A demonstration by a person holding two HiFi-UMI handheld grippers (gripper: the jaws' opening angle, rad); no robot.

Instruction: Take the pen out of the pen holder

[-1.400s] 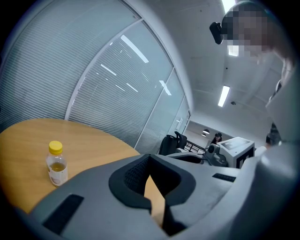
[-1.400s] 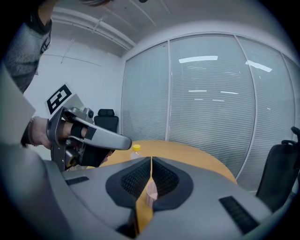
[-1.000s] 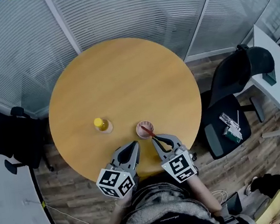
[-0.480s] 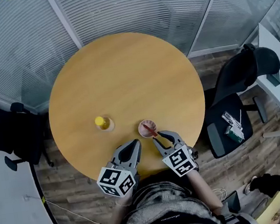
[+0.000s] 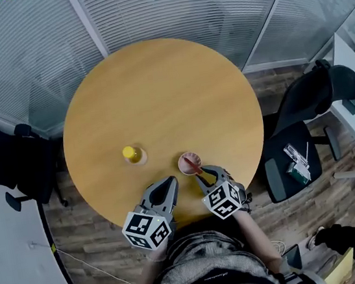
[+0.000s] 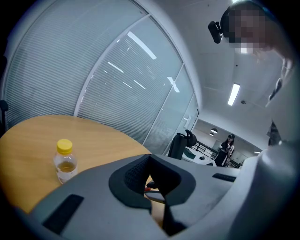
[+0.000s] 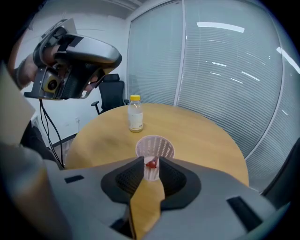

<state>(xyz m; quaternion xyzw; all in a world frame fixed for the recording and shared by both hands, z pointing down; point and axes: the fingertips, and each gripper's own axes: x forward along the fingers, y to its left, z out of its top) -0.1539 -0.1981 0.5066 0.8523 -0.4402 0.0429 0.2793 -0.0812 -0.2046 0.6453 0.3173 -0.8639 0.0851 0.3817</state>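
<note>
The pen holder [image 5: 188, 163], a white mesh cup, stands on the round table [image 5: 158, 95] close to its near edge, with a yellow-capped bottle [image 5: 132, 154] standing apart to its left. The red pen [image 5: 194, 166] stands in the cup, leaning so that its upper end tips over the rim towards the near edge and the right gripper [image 5: 204, 177]. In the right gripper view that red end sits just between the jaw tips, which stand moderately apart on either side of it and do not appear to press on it. The left gripper [image 5: 170, 186] hangs just beside the cup on its near left, jaws only narrowly parted and holding nothing. The right gripper is plainly the nearer one, and the pen's long axis points almost straight into its jaws, so closing there and drawing back along that lean looks like the natural pull
</note>
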